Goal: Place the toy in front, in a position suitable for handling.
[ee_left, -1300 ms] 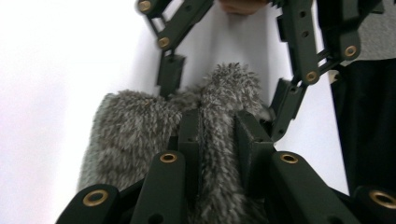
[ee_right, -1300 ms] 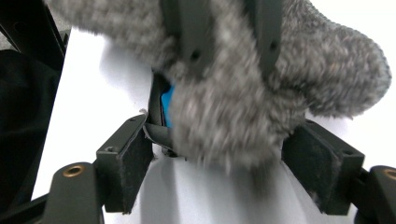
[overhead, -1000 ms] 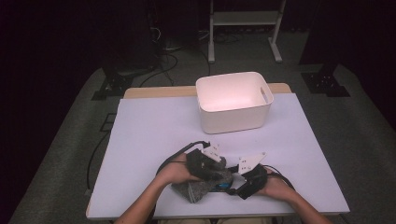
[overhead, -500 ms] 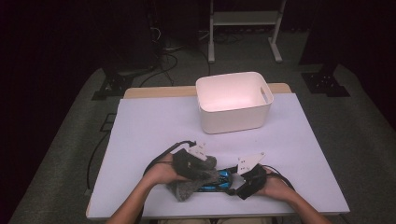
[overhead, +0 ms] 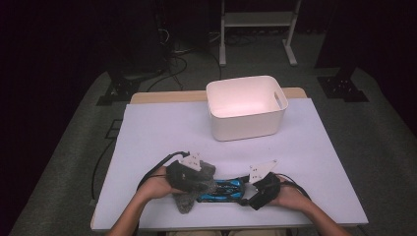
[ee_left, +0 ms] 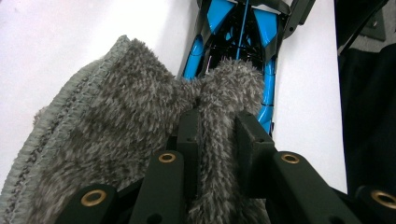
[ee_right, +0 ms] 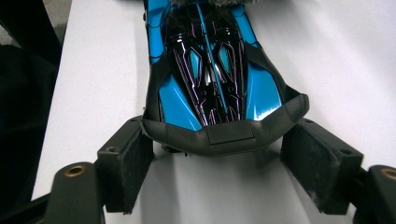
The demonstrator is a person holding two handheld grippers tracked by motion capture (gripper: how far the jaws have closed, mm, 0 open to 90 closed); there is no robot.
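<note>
The toy car [overhead: 222, 189] lies at the near edge of the table [overhead: 147, 128], blue and black, long axis running across the table from one hand to the other. Its end toward the person's left is under the grey furry cloth [overhead: 194, 189]; in the left gripper view the cloth [ee_left: 116, 140] drapes over the car [ee_left: 236, 42] so that just the far part of the blue body shows beyond the fur.

The left gripper [overhead: 184, 172] has its jaws pinched tight on a fold of the cloth, which bulges up between the two black pads [ee_left: 189, 135]. The right gripper [overhead: 260, 189] sits at the car's other end. In its own view the jaws stand wide, one either side of the car's black end piece, and the pads [ee_right: 128, 161] look just clear of the body, so I'd call it spread and not gripping, though it brackets the car [ee_right: 210, 79] closely.

So the car points straight along the right gripper's line, while the cloth lies on the car's far end from it, nearer the left hand. Whatever comes next with the cloth, I judge it runs along that same axis, with the right jaws placed to steady the car.

The white bin [overhead: 246, 105] stands well apart, farther back on the table.
</note>
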